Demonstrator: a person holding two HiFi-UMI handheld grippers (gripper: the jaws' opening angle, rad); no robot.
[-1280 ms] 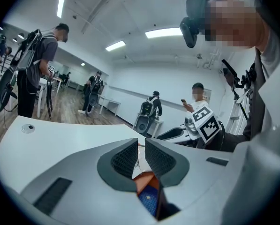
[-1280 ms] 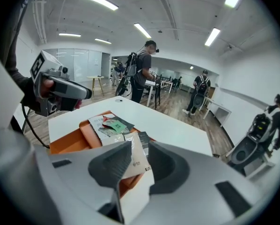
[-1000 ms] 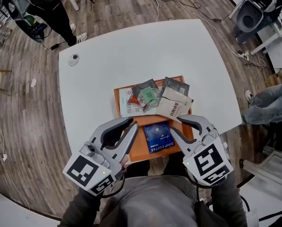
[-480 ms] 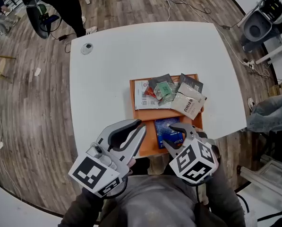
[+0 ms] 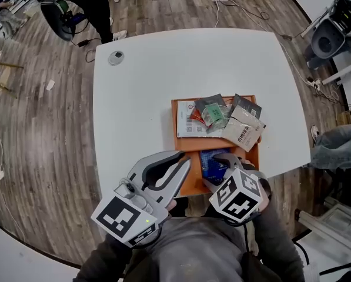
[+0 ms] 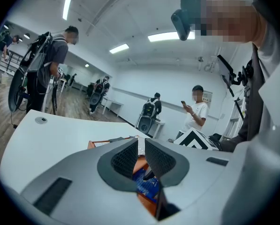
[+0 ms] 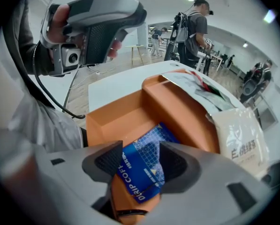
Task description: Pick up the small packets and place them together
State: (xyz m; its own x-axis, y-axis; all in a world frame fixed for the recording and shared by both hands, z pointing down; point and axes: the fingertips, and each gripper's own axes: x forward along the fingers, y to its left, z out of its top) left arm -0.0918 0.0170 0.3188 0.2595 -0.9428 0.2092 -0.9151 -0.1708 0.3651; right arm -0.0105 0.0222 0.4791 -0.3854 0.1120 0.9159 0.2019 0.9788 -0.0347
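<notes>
In the head view, my right gripper (image 5: pixel 221 168) pointed steeply down into the lower compartment of the orange tray (image 5: pixel 176 119) at the centre of the white desk (image 5: pixel 140 93). The blue packet (image 5: pixel 209 159) lay there beneath it. The other packets (image 5: pixel 225 119) lay heaped in the upper compartment. My left gripper (image 5: pixel 184 159) sat at lower left.

In the left gripper view, its jaws were almost together, with nothing between them.

In the right gripper view, my jaws had just been opening and stood wide apart, with the blue packet lying between them at lower centre.

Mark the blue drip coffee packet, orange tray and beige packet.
blue drip coffee packet (image 7: pixel 142 172): right gripper view, printed face.
orange tray (image 7: pixel 177 114): right gripper view, divider wall.
beige packet (image 7: pixel 240 144): right gripper view, front face.
</notes>
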